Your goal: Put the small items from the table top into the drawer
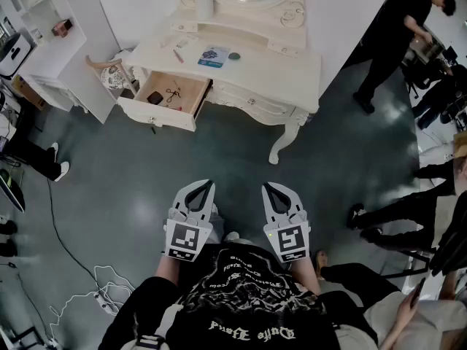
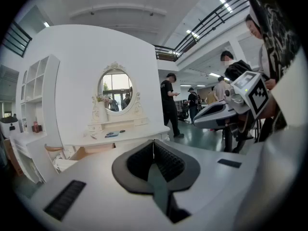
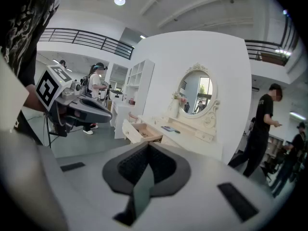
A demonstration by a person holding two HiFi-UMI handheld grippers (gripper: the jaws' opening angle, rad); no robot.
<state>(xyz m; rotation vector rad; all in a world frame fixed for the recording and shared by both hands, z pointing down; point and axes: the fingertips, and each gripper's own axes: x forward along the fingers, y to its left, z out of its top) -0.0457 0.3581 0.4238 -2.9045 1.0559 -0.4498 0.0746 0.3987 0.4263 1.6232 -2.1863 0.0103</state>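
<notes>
Left gripper (image 1: 203, 188) and right gripper (image 1: 271, 191) held side by side, well apart from the bench (image 1: 281, 65); both jaws clenched, nothing between them; drawer (image 1: 157, 114) open; small items (image 1: 212, 57) lying on the bench top.

Oval mirror (image 2: 115, 90), white shelving (image 1: 51, 46), loose cables (image 1: 100, 297) on grey floor (image 1: 146, 181), bystander in black (image 1: 398, 35)
</notes>
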